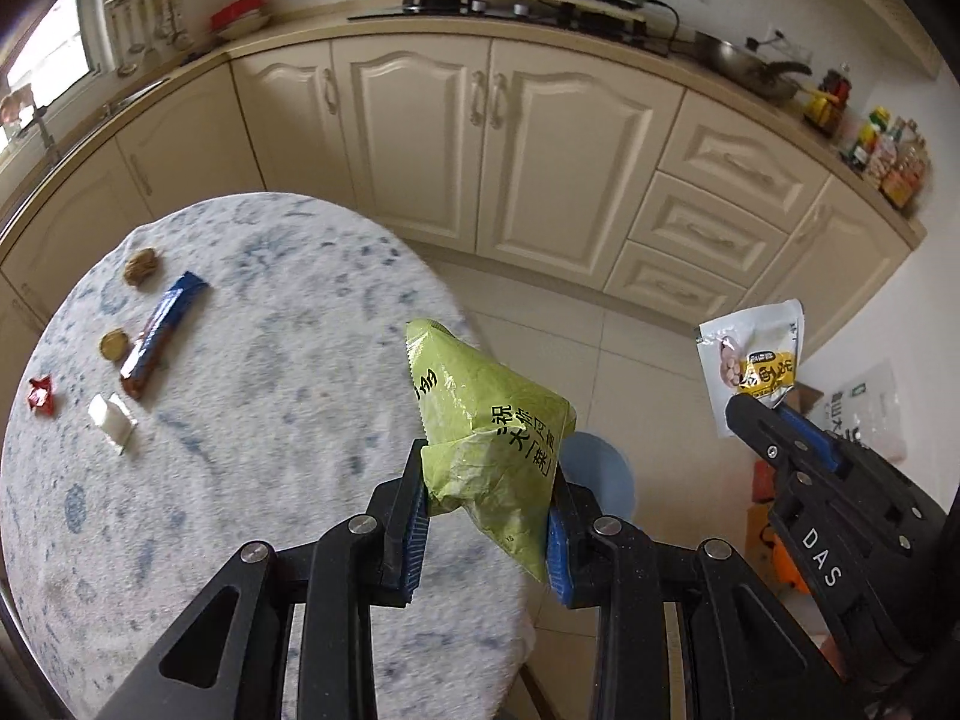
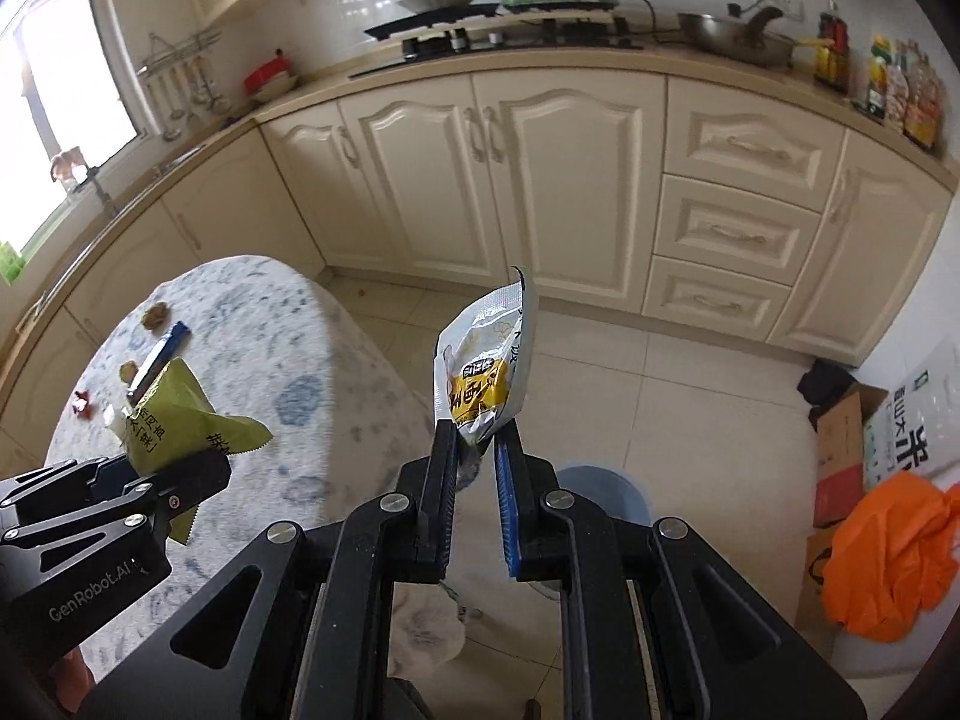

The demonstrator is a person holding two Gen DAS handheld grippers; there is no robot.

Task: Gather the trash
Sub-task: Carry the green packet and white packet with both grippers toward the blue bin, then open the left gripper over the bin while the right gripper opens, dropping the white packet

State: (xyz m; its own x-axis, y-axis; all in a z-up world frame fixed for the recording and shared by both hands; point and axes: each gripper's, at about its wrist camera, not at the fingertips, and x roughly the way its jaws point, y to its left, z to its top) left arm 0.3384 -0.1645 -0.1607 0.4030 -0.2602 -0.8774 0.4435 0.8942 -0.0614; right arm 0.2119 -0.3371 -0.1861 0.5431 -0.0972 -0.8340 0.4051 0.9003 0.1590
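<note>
Kitchen: cream cabinets behind, round cloth-covered table (image 1: 252,480) beside a tiled floor
Left gripper (image 1: 489,468): clamped on a green snack bag (image 1: 492,426), held off the table edge
Right gripper (image 2: 474,444): pinched tight on a white and yellow pouch (image 2: 483,372)
Handling: both empty wrappers look light, crinkly, slippery; grip a flat folded edge
Pose: both tilt steeply down, side by side, above a blue bin (image 2: 606,489)
Left on table: blue bar wrapper (image 1: 162,336)

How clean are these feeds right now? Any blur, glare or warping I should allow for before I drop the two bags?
Left wrist view: the green bag in the left gripper is sharp, the table slightly smeared, cabinet lines bowed by the lens. Right wrist view: the silver bag in the right gripper is sharp with mild sheen, and the window is blown out white.
</note>
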